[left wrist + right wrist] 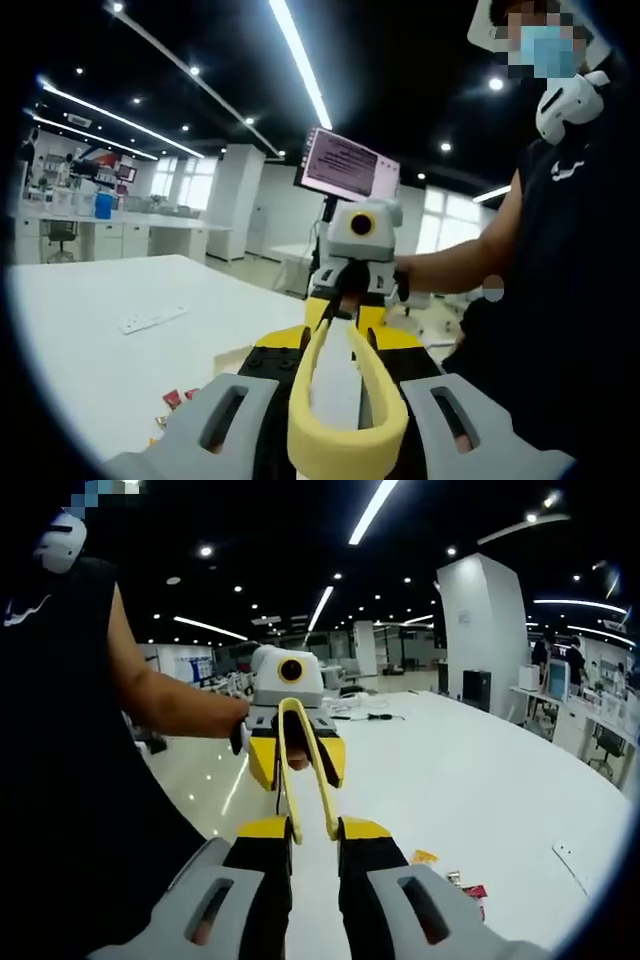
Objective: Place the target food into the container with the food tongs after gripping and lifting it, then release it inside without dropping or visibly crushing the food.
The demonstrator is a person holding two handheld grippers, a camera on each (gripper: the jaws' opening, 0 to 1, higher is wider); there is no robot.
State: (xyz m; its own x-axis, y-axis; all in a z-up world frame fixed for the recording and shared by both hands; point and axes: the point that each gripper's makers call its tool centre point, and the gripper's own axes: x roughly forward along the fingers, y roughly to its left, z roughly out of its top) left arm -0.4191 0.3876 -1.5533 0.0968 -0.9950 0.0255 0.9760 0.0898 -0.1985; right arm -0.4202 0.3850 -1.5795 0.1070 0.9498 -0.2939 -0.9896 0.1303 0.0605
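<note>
The left tongs (340, 350) were closed on the looped hinge end of the yellow food tongs (348, 438). The right tongs (315, 830), facing them, pinched the two free arms together near their tips. The tool was held between the two, raised above the white surface (480, 780).

The likely trouble was the shared hold. If the two hands drifted apart or twisted against each other, the springy tool could slip from one grip, or flex and snap open. With the arms pressed together, it was in no state to take food either.

As for the target food, small red and yellow pieces (468, 890) lay on the near part of the surface, well apart from the tool. I could not tell whether they were the food, or where the container stood.

The left gripper view gave the hinge loop close up, a monitor (345, 165) on a stand behind and the person's forearm (450, 265). The right gripper view gave the slim arm ends between the jaws, and the far right stretch of the surface with desks beyond.
</note>
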